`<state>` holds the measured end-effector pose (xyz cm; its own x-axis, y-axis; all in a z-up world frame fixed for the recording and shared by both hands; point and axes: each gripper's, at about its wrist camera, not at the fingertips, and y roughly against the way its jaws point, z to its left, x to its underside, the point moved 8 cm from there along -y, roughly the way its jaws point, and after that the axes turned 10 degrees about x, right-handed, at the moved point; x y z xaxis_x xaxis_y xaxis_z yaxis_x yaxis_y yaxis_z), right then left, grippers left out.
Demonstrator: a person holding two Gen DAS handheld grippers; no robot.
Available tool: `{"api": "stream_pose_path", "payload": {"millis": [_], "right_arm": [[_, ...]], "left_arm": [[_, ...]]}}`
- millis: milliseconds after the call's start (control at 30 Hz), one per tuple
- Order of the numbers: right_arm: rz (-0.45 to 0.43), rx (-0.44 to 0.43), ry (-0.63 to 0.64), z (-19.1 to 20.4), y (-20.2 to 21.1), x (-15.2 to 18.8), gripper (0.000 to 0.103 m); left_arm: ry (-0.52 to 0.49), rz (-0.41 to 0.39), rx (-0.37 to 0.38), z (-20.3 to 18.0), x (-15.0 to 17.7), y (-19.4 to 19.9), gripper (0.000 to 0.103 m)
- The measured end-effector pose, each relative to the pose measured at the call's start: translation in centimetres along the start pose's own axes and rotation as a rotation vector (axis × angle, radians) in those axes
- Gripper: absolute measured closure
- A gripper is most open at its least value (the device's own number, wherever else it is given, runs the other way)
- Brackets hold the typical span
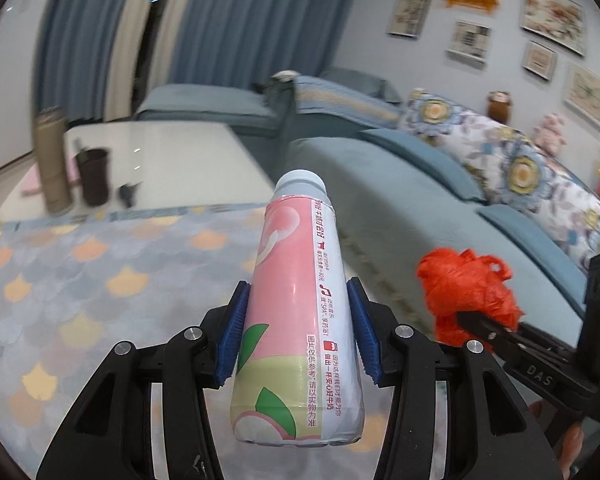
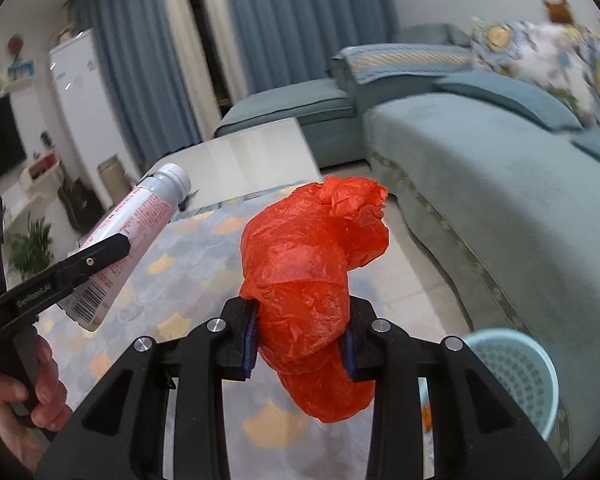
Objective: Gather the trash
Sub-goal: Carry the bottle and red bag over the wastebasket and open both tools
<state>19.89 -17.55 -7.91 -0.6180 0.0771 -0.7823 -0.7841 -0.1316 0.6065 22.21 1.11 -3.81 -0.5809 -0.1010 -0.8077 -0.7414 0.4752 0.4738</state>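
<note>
**A:** Pink-and-white bottle (image 1: 300, 312) is clamped in the left hand-held gripper (image 1: 298, 326). Blue pads (image 1: 233, 332) press both of its sides. Grey cap end points away from the camera; base end sits nearest the lens. Confirm?

**B:** Confirmed. In the right wrist view the bottle (image 2: 130, 236) shows tilted, cap up and away, barcode end low, held off the floor over the rug (image 2: 204, 288). A hand (image 2: 28, 392) grips the handle of that tool at lower left.

**A:** Right side?

**B:** Right hand-held gripper (image 2: 302, 344) is closed on a crumpled orange bag (image 2: 312, 276). Bag bulges above and below the pads; the pads themselves are mostly hidden by the plastic. Bag is clear of the floor.

**A:** The left view has the bag (image 1: 466, 288) to the right of the bottle, not touching it, in front of the sofa (image 1: 400, 184).

**B:** Bin (image 2: 516, 376): pale blue, mesh-walled, on the floor at lower right of the right view, beside the sofa base (image 2: 500, 208). It is partly cut off by the tool frame. Something orange shows just left of it, too blurred to identify.

**A:** Background: white counter (image 1: 172, 160) beyond the rug's far edge. A tan flask (image 1: 52, 164) and a dark cup (image 1: 94, 176) stand near its left front corner. Frames are motion-blurred at the edges.
</note>
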Motion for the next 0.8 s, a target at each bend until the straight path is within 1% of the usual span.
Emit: {"api": "stream_pose_path", "payload": {"millis": [67,200,267,433,500,700,800], "right_arm": [[0.006,-0.002,-0.067,-2.9,1.6,0.2,0.074],[-0.007,0.052,-0.145,-7.7,4.0,0.9,0.074],[-0.017,0.094,-0.169,-10.1,5.0,1.2,0.074],[-0.021,0.188,-0.212,-15.1,6.5,2.8,0.074],[0.001,0.223,-0.234,-17.2,6.4,3.7,0.074],[0.086,0.288,-0.291,-22.0,4.8,6.7,0.074],[0.164,0.303,-0.330,-23.9,3.2,8.6,0.072]], "left_arm": [[-0.038,0.011,0.031,-3.3,0.1,-0.3,0.056],[-0.084,0.027,0.082,-8.6,0.9,-1.0,0.056],[-0.104,0.035,0.101,-11.3,1.6,-1.7,0.056],[-0.125,0.065,0.136,-15.4,3.5,-3.5,0.056],[-0.130,0.091,0.153,-17.1,4.7,-4.7,0.056],[-0.162,0.162,0.177,-19.9,7.6,-7.8,0.056],[-0.156,0.207,0.191,-20.5,9.1,-9.4,0.056]]}}
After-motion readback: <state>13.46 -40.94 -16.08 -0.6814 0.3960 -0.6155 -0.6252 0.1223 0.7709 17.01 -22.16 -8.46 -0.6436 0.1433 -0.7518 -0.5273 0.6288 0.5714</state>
